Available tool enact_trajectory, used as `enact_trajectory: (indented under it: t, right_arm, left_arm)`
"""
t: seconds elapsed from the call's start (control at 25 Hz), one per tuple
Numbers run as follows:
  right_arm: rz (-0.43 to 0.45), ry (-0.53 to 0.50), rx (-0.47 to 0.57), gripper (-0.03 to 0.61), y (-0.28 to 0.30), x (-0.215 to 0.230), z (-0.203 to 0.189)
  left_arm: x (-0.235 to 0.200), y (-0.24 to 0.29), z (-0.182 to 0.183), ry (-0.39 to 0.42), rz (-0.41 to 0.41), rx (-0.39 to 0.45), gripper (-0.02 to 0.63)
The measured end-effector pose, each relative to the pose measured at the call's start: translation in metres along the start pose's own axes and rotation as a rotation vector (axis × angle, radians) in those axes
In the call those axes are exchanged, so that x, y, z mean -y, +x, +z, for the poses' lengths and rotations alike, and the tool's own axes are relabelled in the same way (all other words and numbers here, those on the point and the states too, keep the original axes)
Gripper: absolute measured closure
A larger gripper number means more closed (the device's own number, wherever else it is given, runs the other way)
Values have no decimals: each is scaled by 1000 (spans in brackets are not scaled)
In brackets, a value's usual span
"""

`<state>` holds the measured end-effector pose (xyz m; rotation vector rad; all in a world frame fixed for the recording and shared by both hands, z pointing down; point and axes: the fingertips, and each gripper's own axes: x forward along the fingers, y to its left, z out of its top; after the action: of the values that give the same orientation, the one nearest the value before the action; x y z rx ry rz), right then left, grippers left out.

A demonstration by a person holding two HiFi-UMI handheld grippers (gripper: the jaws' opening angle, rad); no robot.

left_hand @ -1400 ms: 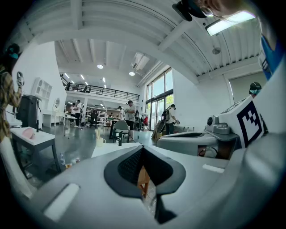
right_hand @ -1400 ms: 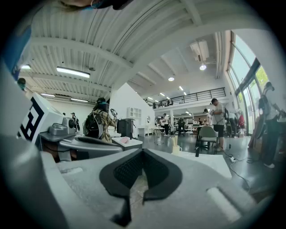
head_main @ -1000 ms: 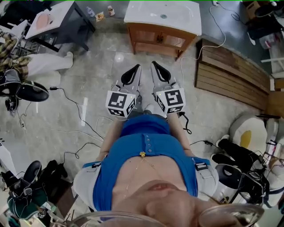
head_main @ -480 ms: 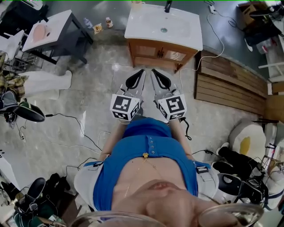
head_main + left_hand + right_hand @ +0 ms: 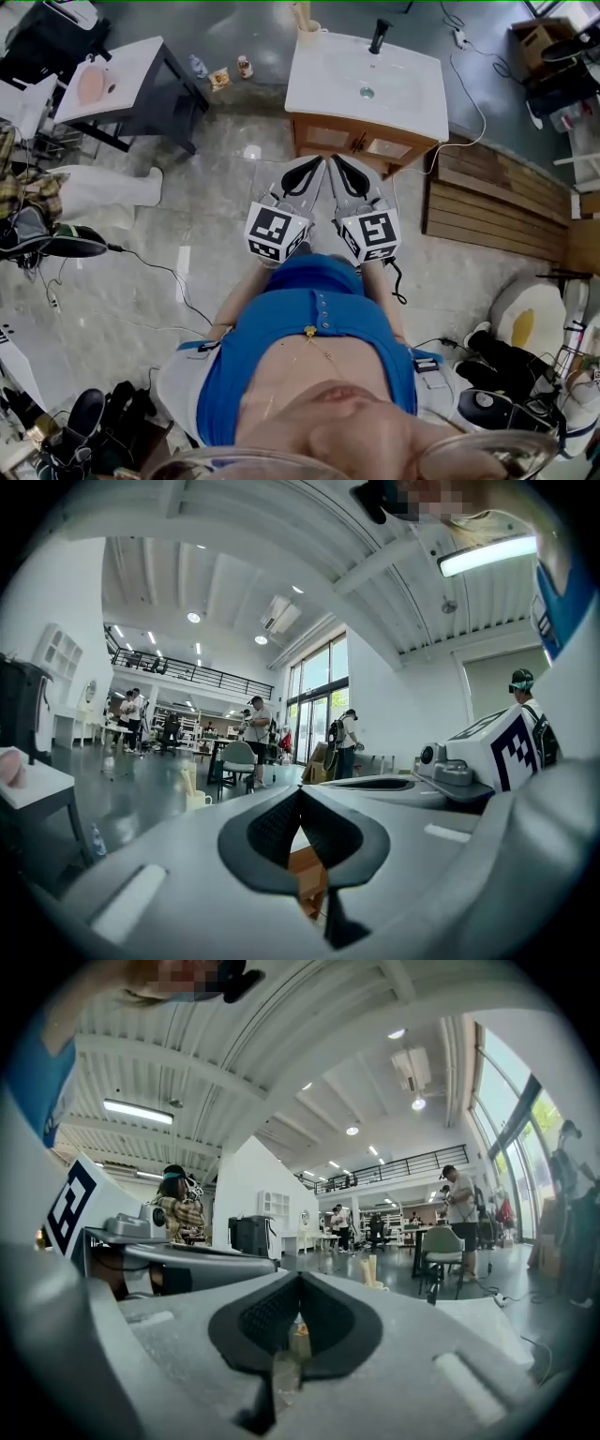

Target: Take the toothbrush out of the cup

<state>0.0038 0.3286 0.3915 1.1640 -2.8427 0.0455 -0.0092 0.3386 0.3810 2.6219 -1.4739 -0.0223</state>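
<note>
Wooden vanity cabinet under white basin top, straight ahead of us. We hold left gripper and right gripper side by side over grey floor, just short of cabinet front. Both grippers' jaws pressed together, nothing between them. Toothbrush stands upright in pale cup on basin top's far left corner, well apart from both grippers. Black tap behind bowl. In each gripper view, we see cup small beyond closed jaws.

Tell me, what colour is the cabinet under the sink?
Brown wood. The cabinet sits under a white sink top, and the head view shows it best.
</note>
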Motion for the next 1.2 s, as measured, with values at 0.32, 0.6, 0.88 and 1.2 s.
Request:
enact_trajectory:
  t: [0.32, 0.6, 0.88, 1.2]
  right_arm:
    - [0, 12, -22, 577, 46, -7, 1]
    - [19, 18, -47, 577, 71, -1, -5]
    - [65, 30, -52, 577, 101, 26, -7]
    - [85, 19, -45, 577, 143, 88, 0]
  left_arm:
    - [-52, -1, 3, -37, 24, -3, 614]
    - [-76, 7, -1, -33, 41, -16, 614]
    - [-98, 41, -1, -55, 75, -19, 614]
    - [-124, 112, 12, -50, 94, -10, 614]
